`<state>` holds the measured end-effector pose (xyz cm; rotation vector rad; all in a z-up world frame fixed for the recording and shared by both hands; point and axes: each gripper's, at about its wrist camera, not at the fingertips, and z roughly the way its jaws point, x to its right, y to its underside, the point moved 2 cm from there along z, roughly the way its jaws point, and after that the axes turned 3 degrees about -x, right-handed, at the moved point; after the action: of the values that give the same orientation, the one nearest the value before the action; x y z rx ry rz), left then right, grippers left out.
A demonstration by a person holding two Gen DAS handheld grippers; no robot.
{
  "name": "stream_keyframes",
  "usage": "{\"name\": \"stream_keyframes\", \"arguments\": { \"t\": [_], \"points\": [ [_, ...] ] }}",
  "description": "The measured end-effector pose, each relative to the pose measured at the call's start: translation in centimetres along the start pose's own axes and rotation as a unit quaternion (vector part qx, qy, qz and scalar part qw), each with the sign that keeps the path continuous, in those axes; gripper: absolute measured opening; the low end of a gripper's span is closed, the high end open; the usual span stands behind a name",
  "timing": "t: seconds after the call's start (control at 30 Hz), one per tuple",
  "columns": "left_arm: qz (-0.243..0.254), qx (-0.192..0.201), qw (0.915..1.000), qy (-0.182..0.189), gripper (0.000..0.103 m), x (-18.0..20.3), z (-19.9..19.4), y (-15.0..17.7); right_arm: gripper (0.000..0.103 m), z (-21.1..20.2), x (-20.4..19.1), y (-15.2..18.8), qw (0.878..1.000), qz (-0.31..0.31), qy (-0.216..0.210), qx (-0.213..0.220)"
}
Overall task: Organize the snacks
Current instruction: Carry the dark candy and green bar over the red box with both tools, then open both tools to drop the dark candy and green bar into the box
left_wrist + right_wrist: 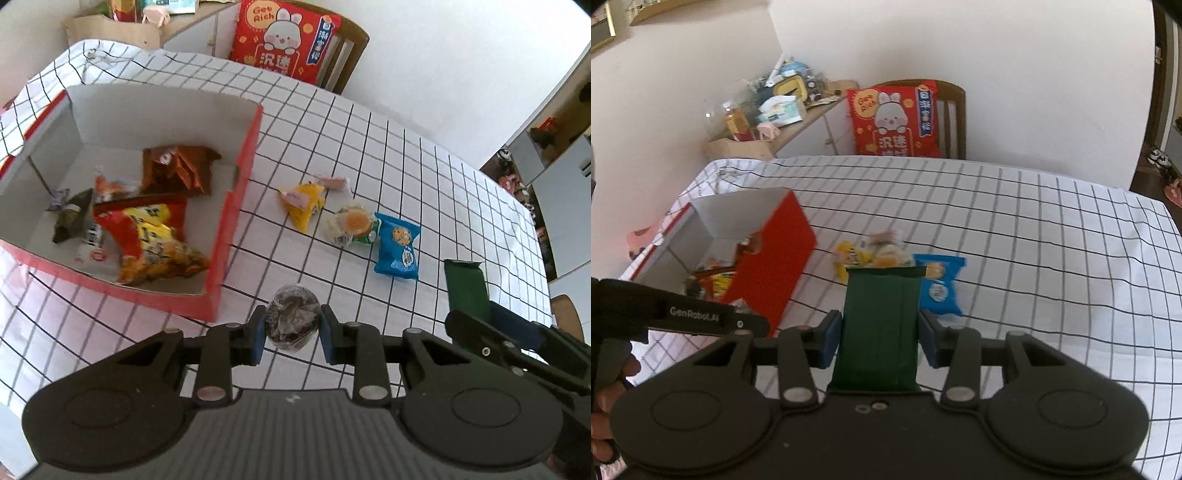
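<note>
While the left wrist view looks down on a grid-patterned tablecloth (424,177), the left gripper (291,326) pinches a round dark wrapped snack (293,320) just beside the near corner of a red box (236,229) holding several snack packets; a yellow packet (304,203) and a blue packet (397,245) lie loose on the cloth. In the right wrist view, the right gripper (878,338) clamps a dark green packet (881,325) above the cloth, to the right of the red box.

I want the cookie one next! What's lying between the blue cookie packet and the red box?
In the left wrist view, two snacks: a clear orange-centred packet beside the blue cookie packet, then a yellow packet nearer the red box.
</note>
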<state>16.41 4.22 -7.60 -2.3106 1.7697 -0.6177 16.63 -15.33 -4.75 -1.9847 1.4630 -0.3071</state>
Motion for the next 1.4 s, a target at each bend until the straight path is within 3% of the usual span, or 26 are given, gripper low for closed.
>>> {"name": "stream_keyframes", "arguments": {
  "t": [0.4, 0.8, 1.4],
  "points": [
    [-0.011, 0.028, 0.9995, 0.011, 0.029, -5.1, -4.6, -1.1, 0.043, -1.3, -6.4, -1.5, 0.999, -0.024, -0.033, 0.019],
    [-0.041, 0.062, 0.9972, -0.007, 0.029, -12.0, -7.4, -3.4, 0.043, 0.3, -13.1, -3.6, 0.997, -0.057, -0.045, 0.028],
    [-0.069, 0.067, 0.9927, -0.073, 0.029, -20.7, -4.7, -7.7, 0.043, 8.4, -18.8, -5.7, 0.994, -0.110, -0.025, 0.001]
  ]
}}
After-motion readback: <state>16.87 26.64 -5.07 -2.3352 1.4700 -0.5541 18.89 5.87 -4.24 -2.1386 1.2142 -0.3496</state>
